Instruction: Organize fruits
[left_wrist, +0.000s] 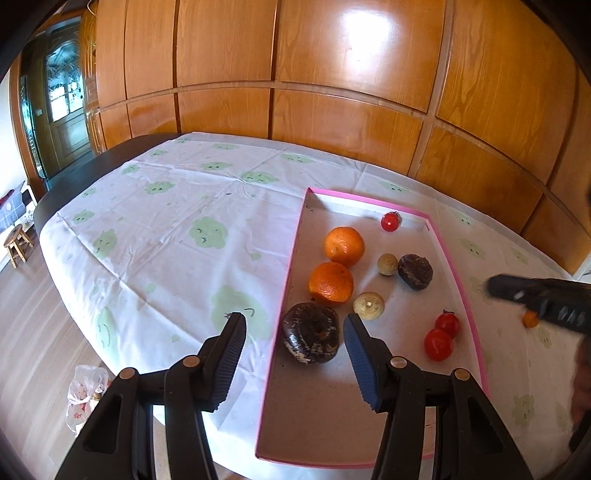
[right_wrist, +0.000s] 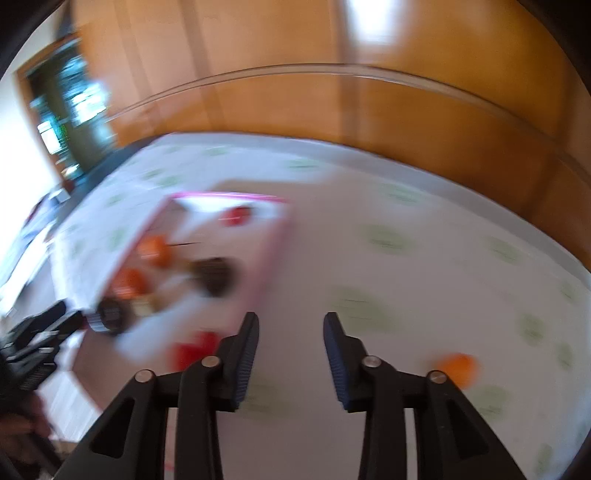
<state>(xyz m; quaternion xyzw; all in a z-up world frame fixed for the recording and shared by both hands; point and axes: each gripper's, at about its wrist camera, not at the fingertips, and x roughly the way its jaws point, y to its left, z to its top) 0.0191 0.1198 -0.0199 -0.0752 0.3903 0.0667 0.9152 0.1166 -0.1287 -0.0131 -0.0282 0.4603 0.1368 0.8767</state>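
Your right gripper (right_wrist: 291, 350) is hanging part-open and empty near the loose orange fruit (right_wrist: 456, 367), likely light, firm and rollable, so be gripping across its middle; the left gripper (left_wrist: 295, 354) is idling open.

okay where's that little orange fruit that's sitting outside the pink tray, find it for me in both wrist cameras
Left wrist view: the little orange fruit lies at the far right, on the tablecloth outside the pink tray, partly hidden behind the right gripper.
Right wrist view: the little orange fruit is a blurred blob at lower right, right of the gripper's fingers.
Shared landmark: the pink tray's right rim, with the fruit beyond it.
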